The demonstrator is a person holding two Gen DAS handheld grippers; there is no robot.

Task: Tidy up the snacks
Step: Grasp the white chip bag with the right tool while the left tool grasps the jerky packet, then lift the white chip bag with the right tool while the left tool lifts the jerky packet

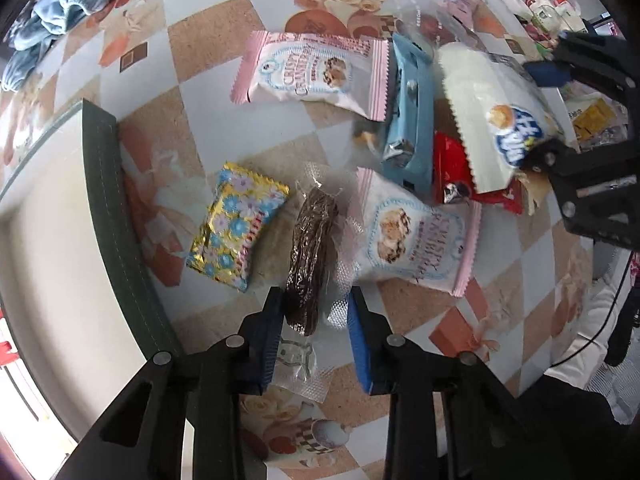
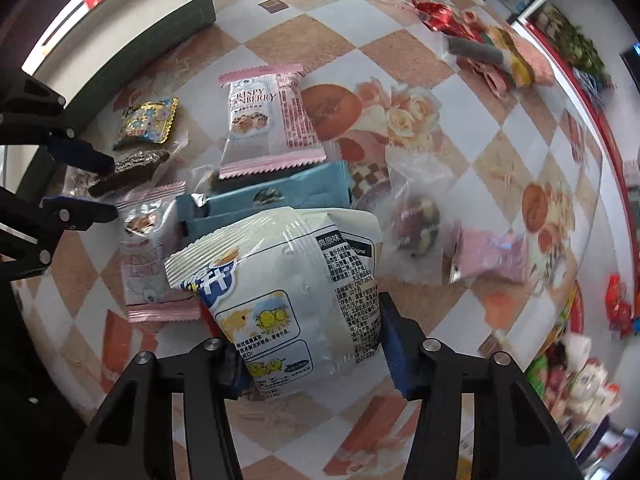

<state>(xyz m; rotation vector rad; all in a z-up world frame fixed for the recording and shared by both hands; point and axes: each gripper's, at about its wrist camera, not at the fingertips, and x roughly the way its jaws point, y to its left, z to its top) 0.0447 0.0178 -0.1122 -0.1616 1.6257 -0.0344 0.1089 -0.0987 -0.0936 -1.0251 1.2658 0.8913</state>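
Observation:
My left gripper (image 1: 314, 316) is open around the near end of a dark brown snack in clear wrap (image 1: 312, 256); the pads sit on either side, not visibly squeezing. It shows from the side in the right wrist view (image 2: 134, 168). My right gripper (image 2: 310, 340) is shut on a large white puffed snack bag (image 2: 288, 300), which shows at the right of the left wrist view (image 1: 492, 120). Nearby lie a gold floral packet (image 1: 236, 228), two pink cranberry packets (image 1: 316, 72) (image 1: 416, 236), a blue packet (image 1: 412, 120) and a red packet (image 1: 452, 168).
A dark green, cream-lined box (image 1: 108, 184) stands at the left; in the right wrist view it is at the far left (image 2: 140, 12). Blue cloth (image 1: 60, 12) lies beyond it. More snacks are piled at the table's far right edge (image 2: 500, 56). A clear bag (image 2: 416, 220) and pink packet (image 2: 492, 256) lie right.

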